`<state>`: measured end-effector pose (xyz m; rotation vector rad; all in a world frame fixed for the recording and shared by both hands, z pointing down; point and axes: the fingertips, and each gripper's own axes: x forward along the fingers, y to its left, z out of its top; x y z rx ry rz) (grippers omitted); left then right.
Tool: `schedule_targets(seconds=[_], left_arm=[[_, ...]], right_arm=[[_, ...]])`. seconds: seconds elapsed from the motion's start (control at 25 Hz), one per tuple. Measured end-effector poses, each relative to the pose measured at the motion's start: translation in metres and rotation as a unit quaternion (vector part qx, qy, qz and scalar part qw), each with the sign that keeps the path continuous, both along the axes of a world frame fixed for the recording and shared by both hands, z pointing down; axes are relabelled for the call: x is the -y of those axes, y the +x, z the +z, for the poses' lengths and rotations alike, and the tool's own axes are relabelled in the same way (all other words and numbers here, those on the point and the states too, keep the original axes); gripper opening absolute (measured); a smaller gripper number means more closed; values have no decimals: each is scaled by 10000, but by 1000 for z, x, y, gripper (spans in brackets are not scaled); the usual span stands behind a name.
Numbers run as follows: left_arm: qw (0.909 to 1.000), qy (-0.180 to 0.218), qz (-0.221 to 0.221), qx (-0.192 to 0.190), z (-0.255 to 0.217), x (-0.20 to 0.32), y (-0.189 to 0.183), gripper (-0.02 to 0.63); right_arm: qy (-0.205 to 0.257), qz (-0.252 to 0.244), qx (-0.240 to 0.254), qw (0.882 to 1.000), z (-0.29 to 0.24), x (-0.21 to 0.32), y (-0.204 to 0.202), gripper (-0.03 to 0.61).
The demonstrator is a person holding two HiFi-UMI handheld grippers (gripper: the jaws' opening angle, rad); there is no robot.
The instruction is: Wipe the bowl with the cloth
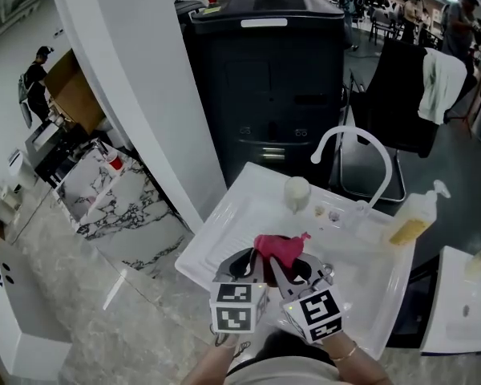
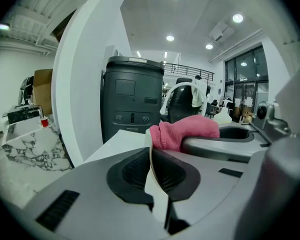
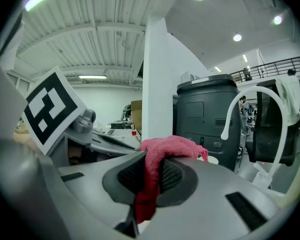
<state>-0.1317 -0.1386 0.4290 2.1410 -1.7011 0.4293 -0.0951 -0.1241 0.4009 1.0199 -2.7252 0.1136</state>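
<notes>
Right now my left hand-held gripper [image 2: 155,181] is clamped tight on the thin pale rim of the bowl [image 2: 150,154], held over the white sink [image 1: 224,223]. My right hand-held gripper [image 3: 149,176] is pinched on the pink cloth [image 3: 165,146], which bunches up just beside that rim.

Cloth [image 3: 165,151] fuzzy pink terry; bowl [image 2: 152,181] smooth, pale, matt; sink [image 1: 224,219] glossy white plastic; bin [image 1: 256,95] dark matt plastic.
</notes>
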Motion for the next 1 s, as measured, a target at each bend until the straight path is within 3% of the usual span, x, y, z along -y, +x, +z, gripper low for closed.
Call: schedule_targets(seconds=[0.28, 0.68, 0.76, 0.88, 1.0], left_arm=[[9995, -181, -48, -250, 5, -17, -13, 32], [9985, -304, -159, -422, 14, -18, -32, 32], [9986, -304, -220, -380, 15, -16, -35, 32], [9987, -291, -253, -323, 13, -11, -37, 32], [9993, -232, -194, -229, 10, -12, -33, 32]], right_arm=[[262, 290, -874, 9954, 18, -4, 0, 35], [285, 851, -607, 9941, 4, -1, 20, 35], [277, 706, -384, 9964, -6, -7, 16, 35], [48, 111, -52, 9999, -13, -23, -3, 35], [-165, -315, 35, 9994, -10, -37, -23, 35]])
